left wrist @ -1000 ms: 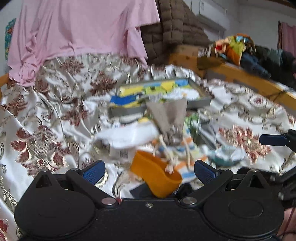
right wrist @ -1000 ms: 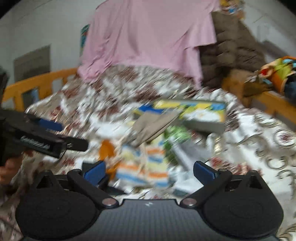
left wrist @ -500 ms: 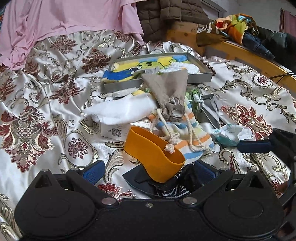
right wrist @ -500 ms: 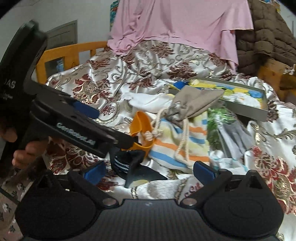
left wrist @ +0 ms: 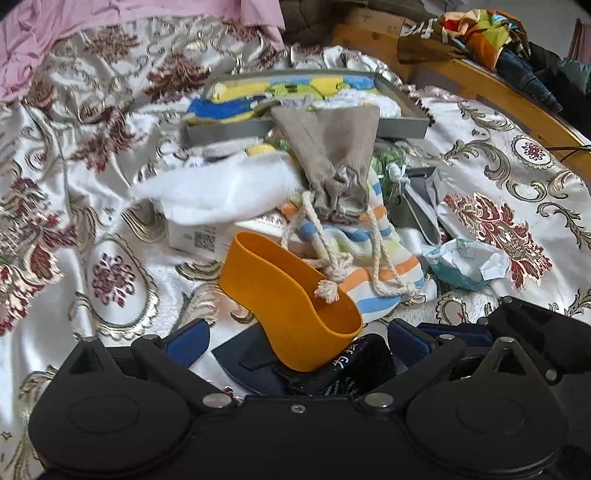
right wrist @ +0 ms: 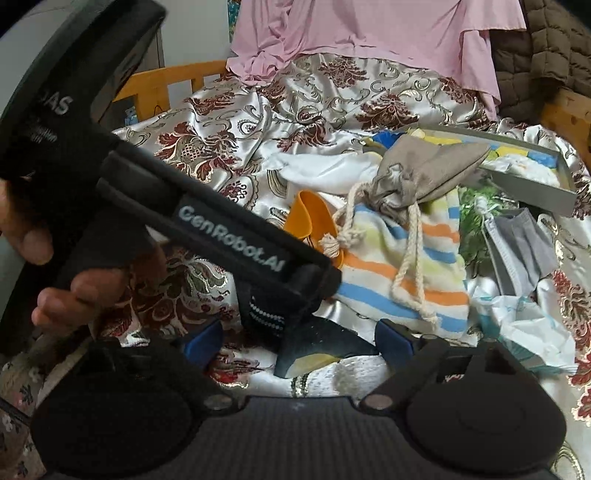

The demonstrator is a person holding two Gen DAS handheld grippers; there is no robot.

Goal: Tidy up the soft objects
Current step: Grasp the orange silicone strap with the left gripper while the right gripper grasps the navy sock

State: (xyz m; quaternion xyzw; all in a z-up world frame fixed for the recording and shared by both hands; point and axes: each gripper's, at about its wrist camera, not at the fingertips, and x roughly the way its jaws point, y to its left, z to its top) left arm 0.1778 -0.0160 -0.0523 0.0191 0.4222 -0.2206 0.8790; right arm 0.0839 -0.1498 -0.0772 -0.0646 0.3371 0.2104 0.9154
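A pile of soft things lies on the patterned satin bedspread point(left wrist: 110, 206): a beige drawstring pouch point(left wrist: 332, 147) point(right wrist: 424, 173) on a striped cloth point(left wrist: 376, 266) point(right wrist: 399, 266), a white cloth point(left wrist: 221, 188), an orange rubbery cup-shaped piece point(left wrist: 291, 302) point(right wrist: 314, 218) and a dark navy patterned item point(left wrist: 332, 373) point(right wrist: 321, 343). My left gripper point(left wrist: 297, 343) is open, its jaws standing either side of the orange piece and the navy item without pressing them. My right gripper point(right wrist: 298, 341) has its jaws closing around the navy item, pads not touching it.
A grey tray point(left wrist: 310, 127) point(right wrist: 532, 188) holding colourful cloths sits behind the pile. A grey face mask point(right wrist: 521, 243), crumpled paper point(left wrist: 465, 262) and a white box point(left wrist: 195, 236) lie around it. Pink fabric point(right wrist: 369, 33) and a wooden bed frame point(left wrist: 480, 85) border the bed.
Both grippers have come down and tilted toward the pile's near edge. The left gripper now crosses much of the right view. The right jaws stand slightly narrower.
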